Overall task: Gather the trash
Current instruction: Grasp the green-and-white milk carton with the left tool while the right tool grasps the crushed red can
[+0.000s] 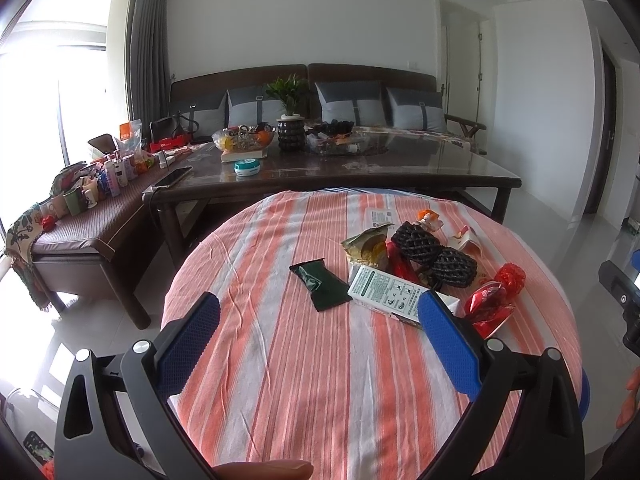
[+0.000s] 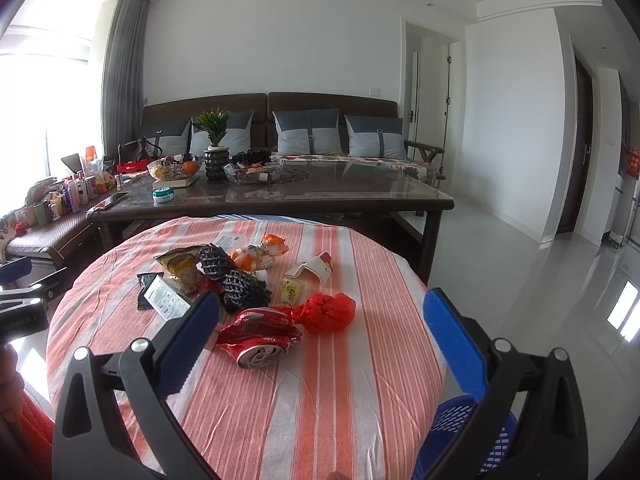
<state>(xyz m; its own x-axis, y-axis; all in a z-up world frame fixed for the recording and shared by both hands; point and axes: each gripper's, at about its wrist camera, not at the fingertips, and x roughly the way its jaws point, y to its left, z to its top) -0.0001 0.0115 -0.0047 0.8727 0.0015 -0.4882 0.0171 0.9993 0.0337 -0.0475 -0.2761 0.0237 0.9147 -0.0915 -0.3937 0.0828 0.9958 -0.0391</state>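
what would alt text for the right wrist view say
An open right gripper hovers over a round table with an orange-striped cloth, its fingers framing a crushed red can. Wrappers, a red plastic bag and black mesh netting lie beyond; a blue basket sits lower right.

Bright daylight from blown-out window (image 1: pixel 40 60) at left; floor (image 2: pixel 580 280) glare; fisheye edges warped.

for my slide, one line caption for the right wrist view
Open right gripper poised above crushed red can on striped tablecloth.
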